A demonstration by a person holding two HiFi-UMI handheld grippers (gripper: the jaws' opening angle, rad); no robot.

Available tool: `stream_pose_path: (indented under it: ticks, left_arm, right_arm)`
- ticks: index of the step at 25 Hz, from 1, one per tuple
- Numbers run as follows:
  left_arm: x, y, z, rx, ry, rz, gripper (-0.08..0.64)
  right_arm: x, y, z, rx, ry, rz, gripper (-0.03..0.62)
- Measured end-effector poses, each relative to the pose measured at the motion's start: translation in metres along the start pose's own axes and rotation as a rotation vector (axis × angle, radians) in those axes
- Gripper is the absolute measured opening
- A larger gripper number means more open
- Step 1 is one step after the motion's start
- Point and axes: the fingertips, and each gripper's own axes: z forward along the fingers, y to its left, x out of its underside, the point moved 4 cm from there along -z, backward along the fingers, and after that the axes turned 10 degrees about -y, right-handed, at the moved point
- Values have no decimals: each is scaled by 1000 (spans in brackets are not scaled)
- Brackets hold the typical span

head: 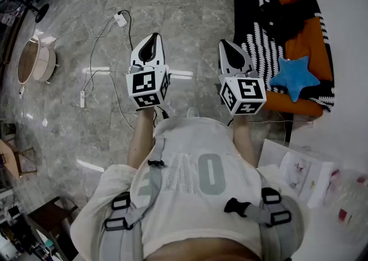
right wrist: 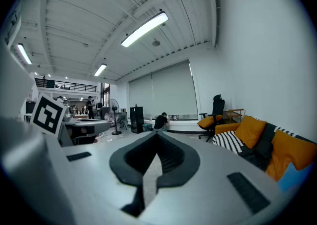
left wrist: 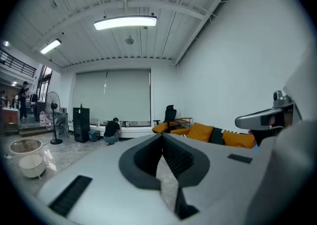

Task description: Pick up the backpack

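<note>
Overhead, the head view is showing what neither gripper view is catching: the backpack (head: 122, 240) is sitting on the person, its grey buckled straps (head: 278, 228) running over both shoulders at the near edge. The left gripper (head: 151, 41) and right gripper (head: 229, 47) are pointing away side by side over the marble floor (head: 184, 7), well apart from those straps, which are lying behind their marker cubes and nearer the body. The same view is taking in a blue star cushion (head: 294, 77) on the sofa (head: 305, 30) at far right and a power strip (head: 120, 19) with cables at far left.

Looking level across the room, the left gripper view is showing its jaws pressed together with nothing between them (left wrist: 162, 137), a crouching person (left wrist: 111, 131) by the far window, an office chair (left wrist: 170, 115) and the other gripper at right. The right gripper view is likewise showing jaws closed and empty (right wrist: 157, 135), the left gripper's marker cube (right wrist: 48, 114) at left, and the sofa's striped throw (right wrist: 233, 142) at right.
</note>
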Motion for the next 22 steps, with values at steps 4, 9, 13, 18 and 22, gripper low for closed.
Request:
stream_pose_path:
  ticks: [4, 9, 13, 18, 22]
  left_arm:
    - [-2, -1, 9, 1, -2, 22, 20]
    - [-1, 4, 20, -10, 3, 27, 20]
    - [3, 3, 27, -5, 21, 20, 20]
    - [11, 3, 36, 9, 30, 12, 20]
    - [21, 11, 53, 4, 43, -3, 20]
  right_arm:
    - [-2, -7, 4, -4, -6, -4, 6]
    - [-1, -13, 8, -7, -5, -3, 6]
    - [4, -21, 11, 4, -1, 49, 6]
    - [9, -24, 21, -13, -5, 88, 8]
    - [17, -28, 34, -21, 27, 84, 8]
